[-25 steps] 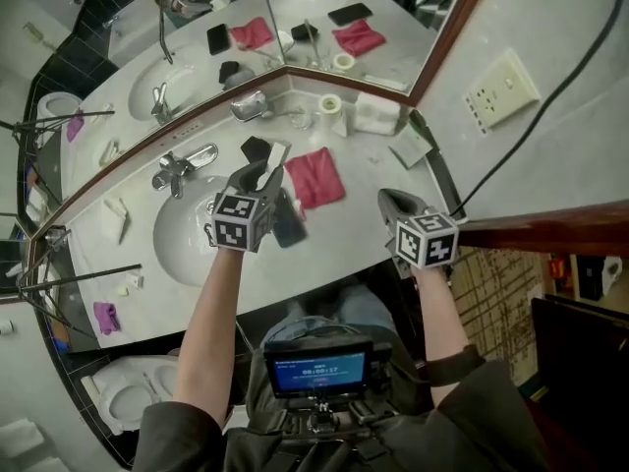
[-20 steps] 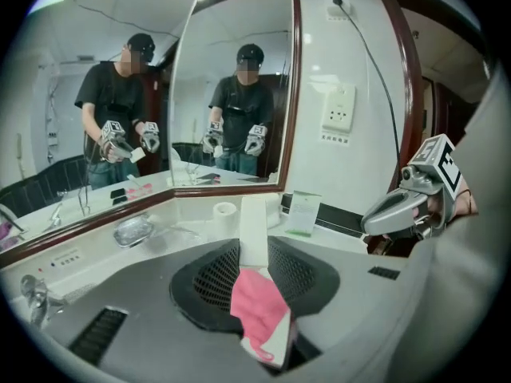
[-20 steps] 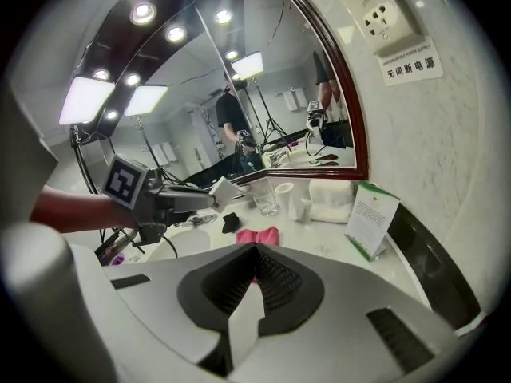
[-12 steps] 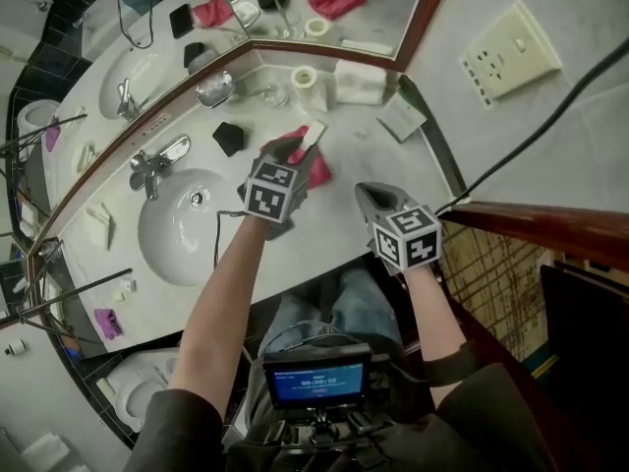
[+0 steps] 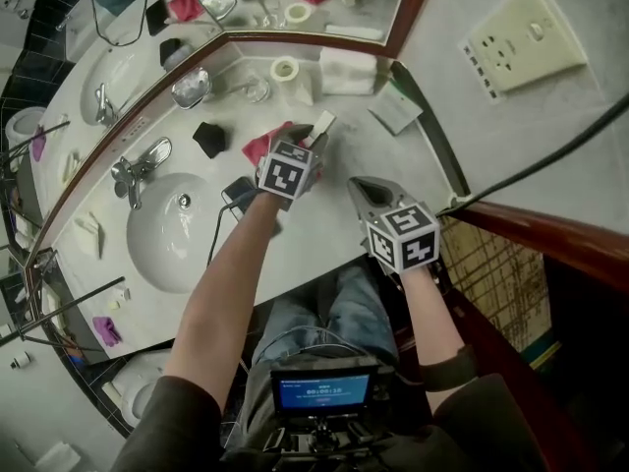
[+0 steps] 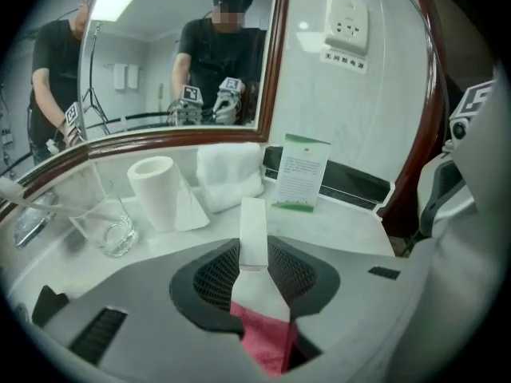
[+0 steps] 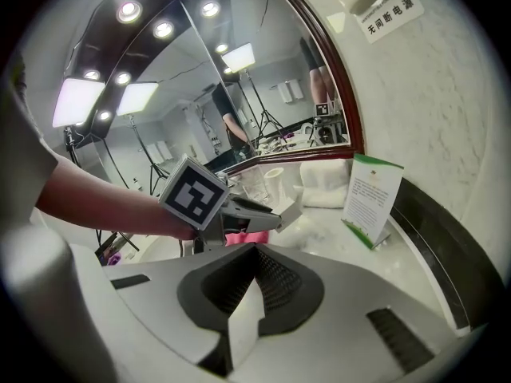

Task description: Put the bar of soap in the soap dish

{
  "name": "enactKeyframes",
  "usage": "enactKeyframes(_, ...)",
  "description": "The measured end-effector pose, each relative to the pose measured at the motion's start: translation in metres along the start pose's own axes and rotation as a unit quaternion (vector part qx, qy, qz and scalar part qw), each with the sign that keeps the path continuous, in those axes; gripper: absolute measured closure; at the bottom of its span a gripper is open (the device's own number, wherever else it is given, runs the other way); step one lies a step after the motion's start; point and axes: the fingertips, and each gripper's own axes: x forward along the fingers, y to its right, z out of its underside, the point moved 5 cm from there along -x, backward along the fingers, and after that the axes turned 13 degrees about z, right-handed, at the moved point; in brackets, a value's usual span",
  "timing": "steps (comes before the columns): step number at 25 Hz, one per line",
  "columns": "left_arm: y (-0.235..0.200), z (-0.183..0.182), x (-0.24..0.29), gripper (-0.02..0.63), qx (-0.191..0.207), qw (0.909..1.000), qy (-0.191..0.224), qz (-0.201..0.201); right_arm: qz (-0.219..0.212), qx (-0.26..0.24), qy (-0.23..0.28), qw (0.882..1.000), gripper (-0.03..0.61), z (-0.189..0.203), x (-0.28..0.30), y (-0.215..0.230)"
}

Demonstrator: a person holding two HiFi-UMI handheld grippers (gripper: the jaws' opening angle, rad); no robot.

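The left gripper (image 5: 313, 131), clamped on the soap (image 5: 322, 124), has swung from the sink (image 5: 157, 249) toward 12 o'clock, over a red cloth (image 5: 257, 147). The likely dish (image 5: 190, 87) lies at 9 o'clock, so delivery remains. The right gripper (image 5: 359, 187) is shut and empty.

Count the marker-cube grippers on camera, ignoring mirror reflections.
2. The grey two-jaw left gripper, over the crumpled red cloth, holds a white rectangular bar of soap. The grey two-jaw right gripper, shut and empty, is beside it nearer the pale counter's front edge. None looks hidden.
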Motion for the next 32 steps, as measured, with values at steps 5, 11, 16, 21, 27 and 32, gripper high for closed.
enactKeyframes(5, -0.003, 0.006, 0.018, 0.514, 0.004, 0.9997, -0.021, 0.006, 0.004, 0.008, -0.001, 1.000, 0.560, 0.003, 0.004, 0.007)
enactKeyframes(11, -0.004, 0.013, 0.029, 0.513, 0.009, 0.9991, -0.040, 0.011, 0.007, 0.015, -0.004, 1.000, 0.560, 0.007, 0.004, 0.009)
enactKeyframes(16, -0.005, 0.015, 0.030, 0.511, -0.003, 0.9992, -0.040, 0.010, 0.010, 0.019, -0.004, 1.000, 0.560, 0.008, 0.002, 0.010)
enactKeyframes(21, -0.003, 0.011, 0.026, 0.422, 0.007, 0.9993, -0.032, 0.017, 0.013, 0.022, -0.003, 1.000, 0.560, 0.009, 0.000, 0.010)
enactKeyframes(27, 0.004, 0.002, 0.009, 0.422, 0.020, 0.9995, -0.018, 0.014, 0.019, 0.026, 0.000, 0.999, 0.560, 0.009, -0.003, 0.010)
enactKeyframes(32, 0.012, -0.009, -0.015, 0.423, 0.031, 0.9995, 0.002, 0.005, 0.032, 0.023, -0.002, 0.999, 0.560, 0.007, -0.008, 0.011)
